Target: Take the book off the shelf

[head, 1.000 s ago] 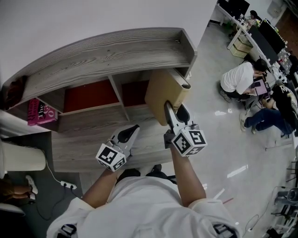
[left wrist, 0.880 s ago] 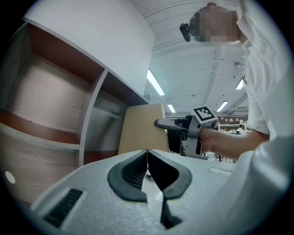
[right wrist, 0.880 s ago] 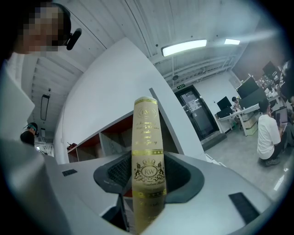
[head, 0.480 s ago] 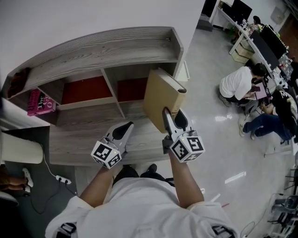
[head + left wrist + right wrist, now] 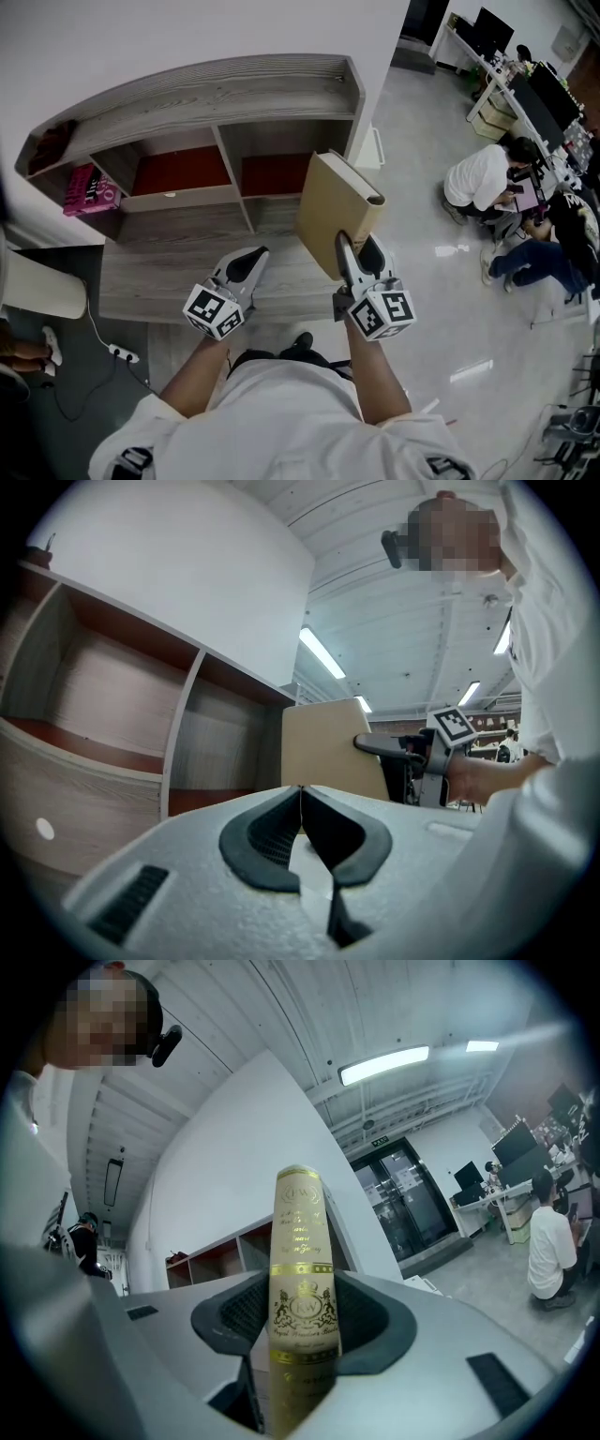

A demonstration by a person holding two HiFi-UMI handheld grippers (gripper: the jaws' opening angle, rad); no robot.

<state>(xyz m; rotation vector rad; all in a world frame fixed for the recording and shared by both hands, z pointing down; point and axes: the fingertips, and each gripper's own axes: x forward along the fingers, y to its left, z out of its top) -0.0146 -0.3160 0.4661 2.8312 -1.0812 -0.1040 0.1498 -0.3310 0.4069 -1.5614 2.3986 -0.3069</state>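
A thick tan book (image 5: 336,211) with a cream, gold-printed spine (image 5: 302,1269) is held upright in the air, clear of the grey wooden shelf unit (image 5: 206,94). My right gripper (image 5: 354,253) is shut on its lower edge, one jaw on each cover. In the left gripper view the same book (image 5: 328,747) shows to the right of the shelf's compartments. My left gripper (image 5: 246,267) hovers beside it over the shelf's lower board (image 5: 187,272), jaws shut on nothing.
The shelf's two red-backed compartments (image 5: 183,169) look empty. A pink book (image 5: 89,189) stands in the far-left compartment. A white chair (image 5: 37,291) and a power strip (image 5: 120,352) are at the left. People sit on the glossy floor (image 5: 487,178) by desks at the right.
The book has come out of the right compartment and away from the shelf, held by my right gripper. The left gripper has stayed beside it, shut.
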